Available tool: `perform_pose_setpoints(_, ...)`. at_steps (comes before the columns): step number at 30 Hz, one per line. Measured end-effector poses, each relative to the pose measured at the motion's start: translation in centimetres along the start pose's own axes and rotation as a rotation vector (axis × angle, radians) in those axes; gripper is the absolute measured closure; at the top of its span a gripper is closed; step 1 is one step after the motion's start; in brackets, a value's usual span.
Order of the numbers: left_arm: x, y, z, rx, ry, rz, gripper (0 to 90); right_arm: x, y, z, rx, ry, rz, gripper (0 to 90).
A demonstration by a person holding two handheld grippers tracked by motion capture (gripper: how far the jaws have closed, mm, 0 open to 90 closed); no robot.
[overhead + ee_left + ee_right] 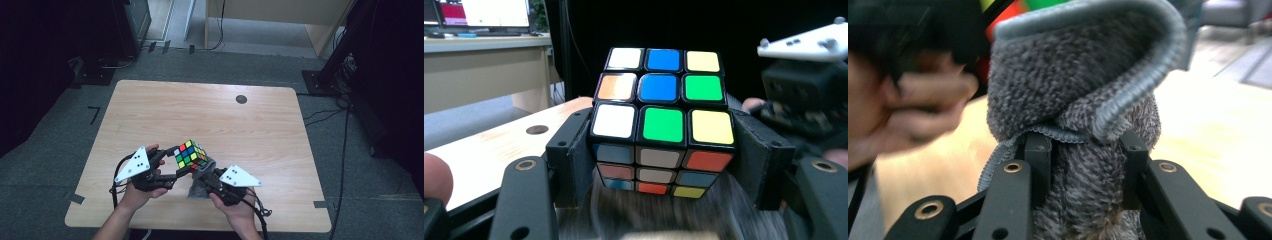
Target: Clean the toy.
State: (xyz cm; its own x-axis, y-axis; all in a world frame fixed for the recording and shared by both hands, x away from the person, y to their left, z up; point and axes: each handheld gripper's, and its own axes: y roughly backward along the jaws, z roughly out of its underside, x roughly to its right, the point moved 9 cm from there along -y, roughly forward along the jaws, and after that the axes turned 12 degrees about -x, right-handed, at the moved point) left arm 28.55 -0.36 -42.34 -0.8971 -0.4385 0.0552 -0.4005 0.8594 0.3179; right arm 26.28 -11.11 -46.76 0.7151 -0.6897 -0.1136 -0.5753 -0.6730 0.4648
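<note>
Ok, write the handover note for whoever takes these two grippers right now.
Left gripper: shut on the puzzle cube, held by its sides above the table.
Right gripper: shut on the grey cloth, bunched and folded over, raised against the cube's underside in the high view.
Done: both things picked up and brought together near the table's front edge.
Left: probably wiping the cube's faces; how much has been wiped cannot be told.
</note>
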Motion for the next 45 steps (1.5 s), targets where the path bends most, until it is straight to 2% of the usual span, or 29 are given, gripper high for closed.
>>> perform_pose_setpoints(3,-0.2,-0.1,0.1,-0.005,0.006,-0.011,33.9,-1.1,-1.1,0.8,-0.069,0.048,-0.039,67.2)
perform_pose_setpoints(5,-0.1,-0.1,0.1,-0.006,0.008,-0.009,33.9,-0.8,-1.2,0.9,-0.079,0.050,-0.017,66.9)
perform_pose_setpoints(7,-0.1,-0.2,0.1,-0.006,0.009,-0.007,33.9,0.2,-0.5,0.5,-0.052,0.015,0.010,66.9)
perform_pose_setpoints(9,0.0,-0.2,0.1,-0.005,0.010,-0.004,33.9,1.8,0.7,-0.2,0.012,-0.054,0.053,66.9)
perform_pose_setpoints(12,0.1,-0.4,0.1,-0.008,0.015,0.000,33.9,2.8,1.7,-0.7,0.065,-0.102,0.083,66.8)
perform_pose_setpoints(14,0.1,-0.4,0.1,-0.007,0.024,0.003,33.9,2.5,1.3,-0.7,0.062,-0.094,0.070,66.9)
perform_pose_setpoints(19,-0.1,-0.4,0.2,-0.012,0.032,-0.003,33.9,-0.4,-1.0,0.6,-0.033,0.012,-0.018,66.3)
perform_pose_setpoints(20,-0.1,-0.4,0.2,-0.012,0.035,-0.003,33.9,-0.5,-1.1,0.7,-0.044,0.027,-0.024,66.0)
perform_pose_setpoints(22,-0.1,-0.4,0.2,-0.011,0.034,0.000,33.9,0.3,-0.8,0.5,-0.042,0.025,0.009,65.9)
perform_pose_setpoints(24,0.0,-0.5,0.3,-0.016,0.030,0.003,33.9,1.8,0.1,0.1,-0.003,-0.031,0.053,66.3)
perform_pose_setpoints(25,0.1,-0.6,0.3,-0.017,0.030,0.005,33.9,2.8,0.8,-0.2,0.039,-0.090,0.072,66.5)
perform_pose_setpoints(26,0.1,-0.6,0.3,-0.017,0.032,0.007,33.9,3.3,1.2,-0.4,0.063,-0.114,0.080,66.6)
perform_pose_setpoints(27,0.2,-0.7,0.3,-0.016,0.034,0.011,33.9,3.4,1.3,-0.4,0.067,-0.116,0.082,66.6)
perform_pose_setpoints(29,0.2,-0.7,0.3,-0.015,0.032,0.010,33.9,2.6,0.8,-0.3,0.049,-0.074,0.058,66.6)
perform_pose_setpoints(33,-0.1,-0.5,0.2,-0.016,0.033,-0.007,33.9,-0.1,-1.1,0.8,-0.041,0.039,-0.031,66.1)
perform_pose_setpoints(35,-0.2,-0.3,0.2,-0.011,0.038,-0.010,33.9,-0.4,-1.2,0.8,-0.057,0.072,-0.027,65.8)
perform_pose_setpoints(37,-0.3,-0.2,0.1,-0.010,0.037,-0.014,33.9,0.5,-0.7,0.5,-0.041,0.048,0.009,65.7)
perform_pose_setpoints(38,-0.3,-0.2,0.1,-0.009,0.035,-0.013,33.9,1.4,-0.2,0.2,-0.014,0.018,0.037,65.8)
perform_pose_setpoints(40,-0.3,-0.2,0.1,-0.008,0.038,-0.011,33.9,3.2,1.0,-0.5,0.057,-0.081,0.088,66.3)
perform_pose_setpoints(41,-0.3,-0.3,0.1,-0.009,0.038,-0.010,33.9,3.4,1.2,-0.6,0.069,-0.093,0.095,66.3)
perform_pose_setpoints(42,-0.2,-0.4,0.2,-0.011,0.038,-0.008,33.9,3.3,1.2,-0.6,0.067,-0.082,0.093,66.3)
perform_pose_setpoints(45,-0.1,-0.5,0.2,-0.010,0.038,-0.005,33.9,1.1,-0.1,-0.1,0.020,-0.002,0.048,66.2)
